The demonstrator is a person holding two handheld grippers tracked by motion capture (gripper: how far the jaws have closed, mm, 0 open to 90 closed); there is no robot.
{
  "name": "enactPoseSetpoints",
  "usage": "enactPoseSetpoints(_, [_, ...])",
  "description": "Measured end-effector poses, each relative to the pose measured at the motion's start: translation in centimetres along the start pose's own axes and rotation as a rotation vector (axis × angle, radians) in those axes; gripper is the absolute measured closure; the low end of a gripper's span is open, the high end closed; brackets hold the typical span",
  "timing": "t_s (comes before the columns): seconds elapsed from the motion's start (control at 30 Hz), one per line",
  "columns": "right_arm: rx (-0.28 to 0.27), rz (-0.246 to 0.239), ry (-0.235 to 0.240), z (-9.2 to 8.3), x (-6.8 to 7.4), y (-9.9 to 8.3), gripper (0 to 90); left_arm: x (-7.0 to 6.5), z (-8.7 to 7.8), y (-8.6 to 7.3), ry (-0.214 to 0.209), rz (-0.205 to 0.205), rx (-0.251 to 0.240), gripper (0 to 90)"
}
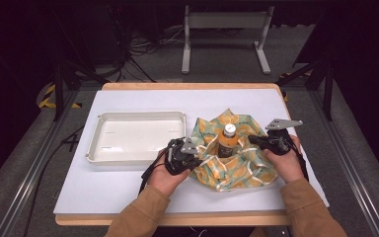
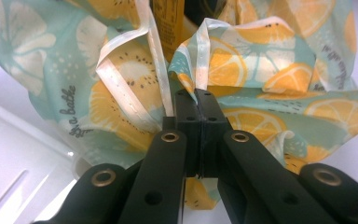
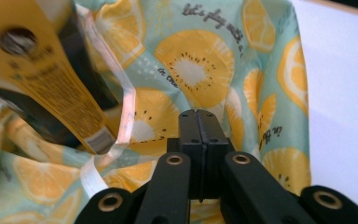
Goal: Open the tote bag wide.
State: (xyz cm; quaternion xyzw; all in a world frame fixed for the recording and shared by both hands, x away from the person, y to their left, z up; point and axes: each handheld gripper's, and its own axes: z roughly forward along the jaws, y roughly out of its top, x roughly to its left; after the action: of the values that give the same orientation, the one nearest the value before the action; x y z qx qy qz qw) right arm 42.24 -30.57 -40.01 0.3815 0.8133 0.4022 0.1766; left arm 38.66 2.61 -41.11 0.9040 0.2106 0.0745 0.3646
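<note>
Left gripper view shows left claw (image 2: pixel 198 105) pinching cloth (image 2: pixel 242 65) edge

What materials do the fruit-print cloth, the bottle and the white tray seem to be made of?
Cloth: thin woven fabric, matte, folds softly, satin-like glossy edging. Bottle: probably clear plastic, glossy, with a yellow printed label. Tray: likely hard plastic, smooth and slightly shiny, with moulded rounded corners.

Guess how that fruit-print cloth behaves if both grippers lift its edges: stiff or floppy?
Probably floppy: the cloth lies in soft folds around the bottle, and its edge bunches where the left gripper pinches it. Likely light. Lifting it may tip the upright bottle standing on it.
</note>
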Motion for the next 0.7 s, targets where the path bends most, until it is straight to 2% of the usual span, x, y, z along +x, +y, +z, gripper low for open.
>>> enactPoseSetpoints(0.27, [0.046,0.011,-0.022,0.2,-0.7,-0.7,90.0,0.2,0.9,-0.9,-0.008,-0.01,0.04,89.5])
enactPoseSetpoints(0.47, [0.085,0.033,-0.025,0.4,-1.4,-1.4,90.0,0.3,1.1,-1.1,-0.012,-0.02,0.053,89.6])
enactPoseSetpoints(0.7, [0.099,0.055,-0.02,0.2,-2.1,-2.3,90.0,0.5,1.5,-1.6,-0.023,-0.042,0.053,89.5])
